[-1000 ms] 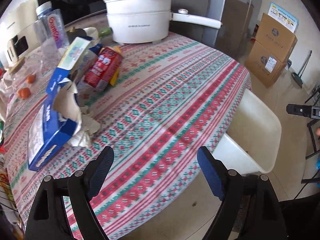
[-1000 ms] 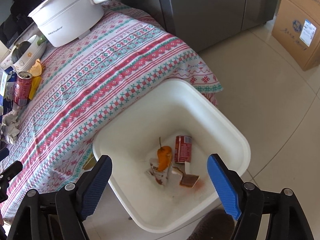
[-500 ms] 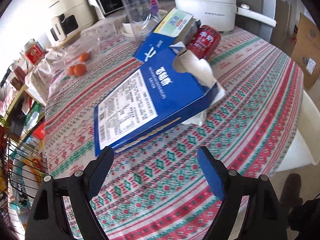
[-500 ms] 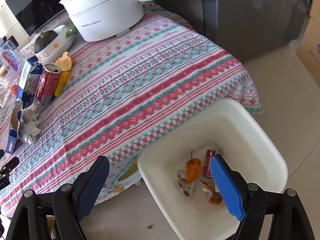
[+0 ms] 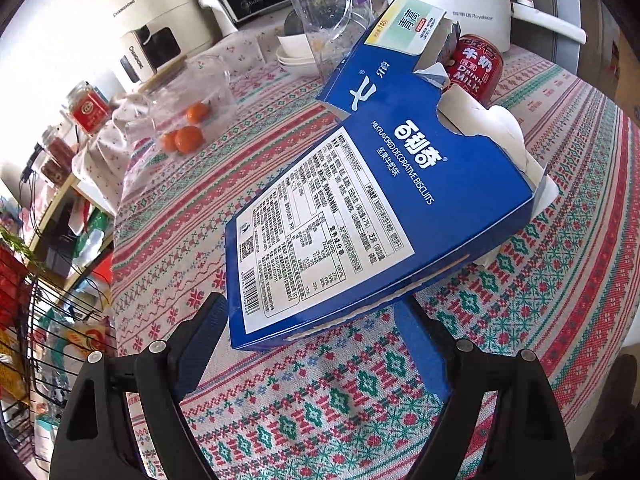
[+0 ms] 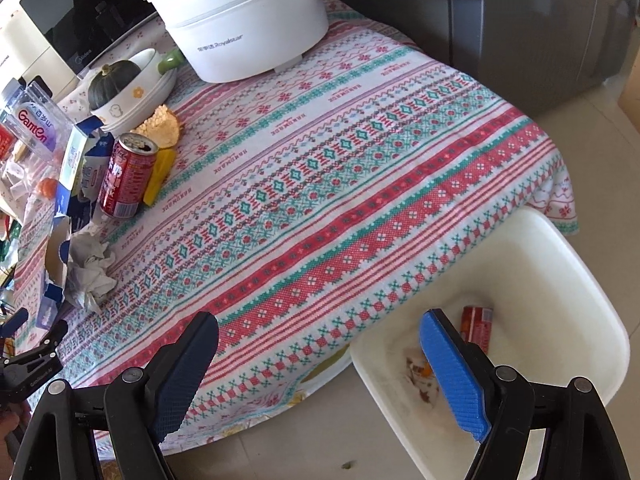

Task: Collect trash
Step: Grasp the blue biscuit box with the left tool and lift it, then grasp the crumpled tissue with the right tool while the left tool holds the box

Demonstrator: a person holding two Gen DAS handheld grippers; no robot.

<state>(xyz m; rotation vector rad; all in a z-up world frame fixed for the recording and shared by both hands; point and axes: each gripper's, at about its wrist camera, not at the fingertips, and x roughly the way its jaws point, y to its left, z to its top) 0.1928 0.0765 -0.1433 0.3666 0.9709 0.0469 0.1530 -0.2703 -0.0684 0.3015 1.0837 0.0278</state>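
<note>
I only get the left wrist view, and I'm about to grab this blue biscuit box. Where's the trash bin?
Observer: The white bin stands on the floor at the table's edge, just ahead of the right gripper.
Operator: Anything in it?
Observer: Yes, a red carton and some scraps lie at the bottom.
Operator: Is the right gripper free?
Observer: Its fingers are open and hold nothing.

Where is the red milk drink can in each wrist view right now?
Left wrist: red milk can upper right, behind the torn blue biscuit box.
Right wrist: the can at left, lying on the tablecloth beside the yellow wrapper.
Shared landmark: white Royalstar pot.
</note>
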